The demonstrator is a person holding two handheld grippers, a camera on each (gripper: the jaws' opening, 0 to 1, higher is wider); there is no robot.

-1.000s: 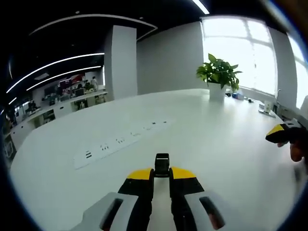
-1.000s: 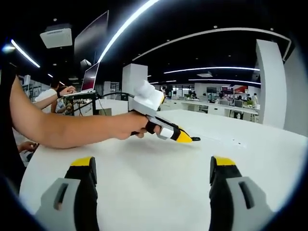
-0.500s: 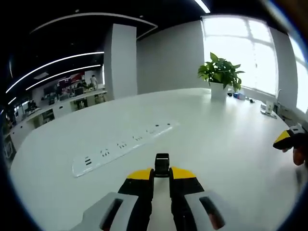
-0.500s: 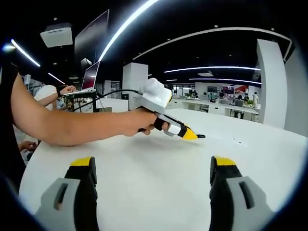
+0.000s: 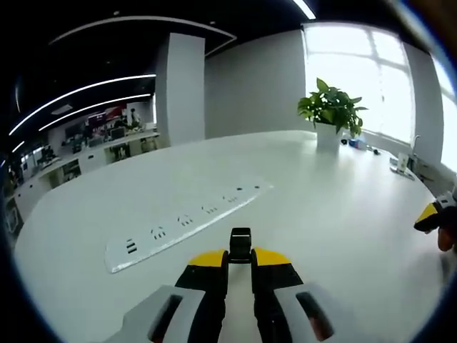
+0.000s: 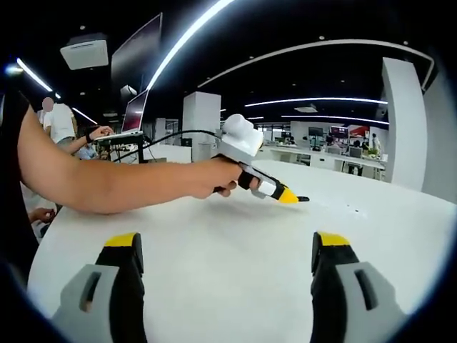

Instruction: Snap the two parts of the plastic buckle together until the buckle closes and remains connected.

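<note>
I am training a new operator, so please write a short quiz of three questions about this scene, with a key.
1. True or false: the left claw is shut on a black buckle part.
2. How do the jaws of the right claw stand? A) wide apart B) closed
3. What lies flat on the white table, ahead of the left claw?

Key
1. True.
2. A; nothing is between them.
3. A white power strip.
</note>
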